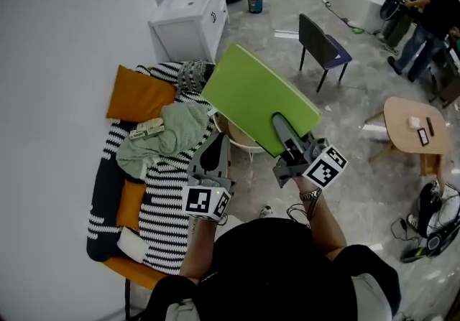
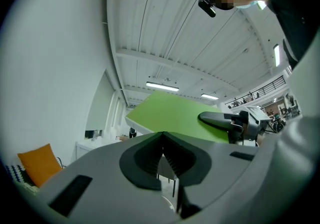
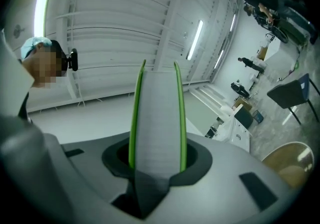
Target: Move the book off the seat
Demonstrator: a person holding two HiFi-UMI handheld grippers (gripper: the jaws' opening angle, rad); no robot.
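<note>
A large green book [image 1: 257, 95] is held up in the air, tilted, with my right gripper [image 1: 286, 134] shut on its near edge. In the right gripper view the book [image 3: 157, 113] stands edge-on between the jaws, white pages between two green covers. A pale round seat [image 1: 235, 137] shows partly beneath the book, with the book lifted off it. My left gripper [image 1: 213, 156] hangs just left of the book over the striped sofa, shut and empty. In the left gripper view, the left gripper [image 2: 162, 157] points up at the ceiling, with the book [image 2: 172, 117] beyond it.
A sofa with a black-and-white striped throw [image 1: 162, 205], orange cushions [image 1: 139, 94] and a green cloth [image 1: 171, 134] lies at the left. A white cabinet [image 1: 188, 21] stands behind, with a dark chair [image 1: 322, 47], a round wooden table [image 1: 412, 126] and a person [image 1: 433, 7] to the right.
</note>
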